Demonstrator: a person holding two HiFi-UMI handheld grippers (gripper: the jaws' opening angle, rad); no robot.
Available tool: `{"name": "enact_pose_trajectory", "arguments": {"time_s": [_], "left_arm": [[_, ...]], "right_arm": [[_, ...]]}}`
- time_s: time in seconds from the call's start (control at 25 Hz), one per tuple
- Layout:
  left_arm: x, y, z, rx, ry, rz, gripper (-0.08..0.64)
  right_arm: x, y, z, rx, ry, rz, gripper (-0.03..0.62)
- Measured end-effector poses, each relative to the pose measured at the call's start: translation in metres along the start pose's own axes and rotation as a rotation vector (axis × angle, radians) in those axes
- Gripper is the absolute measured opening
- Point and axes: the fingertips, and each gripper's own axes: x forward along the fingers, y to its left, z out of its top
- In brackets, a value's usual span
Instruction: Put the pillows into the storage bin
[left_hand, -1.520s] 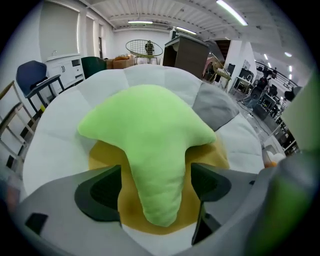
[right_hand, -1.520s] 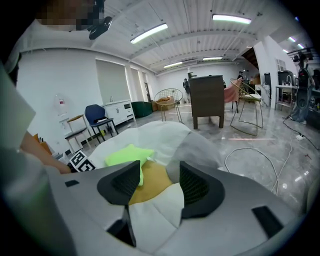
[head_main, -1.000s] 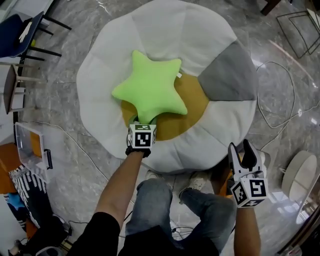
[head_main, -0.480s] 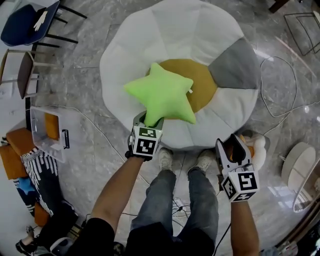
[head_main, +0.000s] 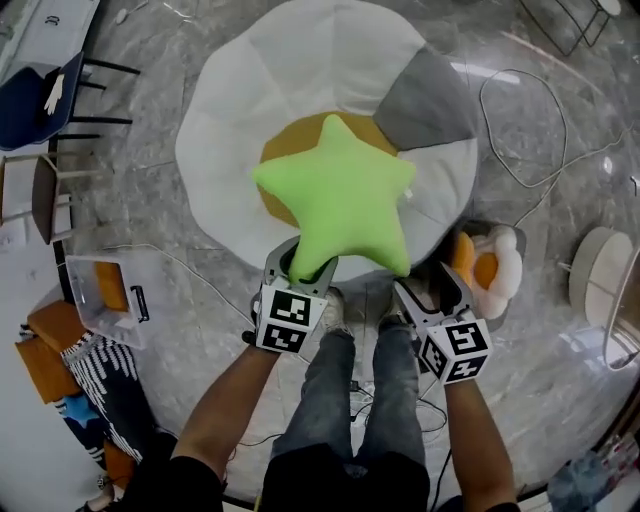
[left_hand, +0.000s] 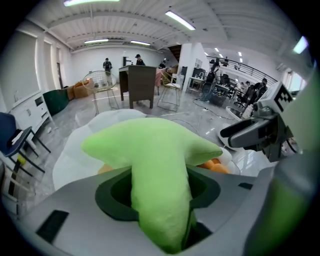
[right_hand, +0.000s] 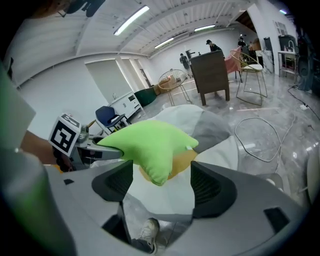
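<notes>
A green star pillow (head_main: 340, 200) hangs in the air above a big white flower-shaped cushion (head_main: 240, 110). My left gripper (head_main: 292, 262) is shut on the star's lower arm, which fills the gap between its jaws (left_hand: 160, 200); they have tightened on it within the last second. My right gripper (head_main: 428, 285) sits just right of the star's lower right point, and its jaws have just been opening. They stand open with nothing between the pads (right_hand: 162, 187); the star (right_hand: 150, 145) floats beyond them. A fried-egg pillow (head_main: 487, 265) lies on the floor. The clear storage bin (head_main: 100, 300) stands at the left.
The person's legs and shoes (head_main: 330, 310) are below the grippers. Chairs (head_main: 40, 90) stand at the upper left, cables (head_main: 520, 130) trail over the marble floor at the right, and a round white object (head_main: 600, 290) is at the right edge. Striped and orange items (head_main: 70, 370) lie beside the bin.
The left gripper has lifted the star pillow off the cushion and up towards the camera. The right gripper has moved left towards the star, and its jaws have spread wider.
</notes>
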Motion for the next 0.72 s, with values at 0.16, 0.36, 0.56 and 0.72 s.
{"name": "enact_pose_trajectory", "arguments": {"time_s": [0.16, 0.36, 0.56, 0.72], "left_arm": [[0.002, -0.051, 0.030, 0.076, -0.031, -0.082, 0.245], [0.005, -0.118, 0.052, 0.203, -0.023, -0.207, 0.245], [0.018, -0.185, 0.064, 0.346, 0.027, -0.318, 0.248], [0.030, -0.232, 0.059, 0.462, 0.100, -0.387, 0.250]], "right_arm": [[-0.020, -0.026, -0.018, 0.052, -0.016, -0.029, 0.354], [-0.052, -0.060, -0.046, 0.187, -0.075, -0.096, 0.355], [-0.096, -0.083, -0.077, 0.378, -0.165, -0.116, 0.260], [-0.124, -0.101, -0.113, 0.506, -0.187, -0.162, 0.252]]}}
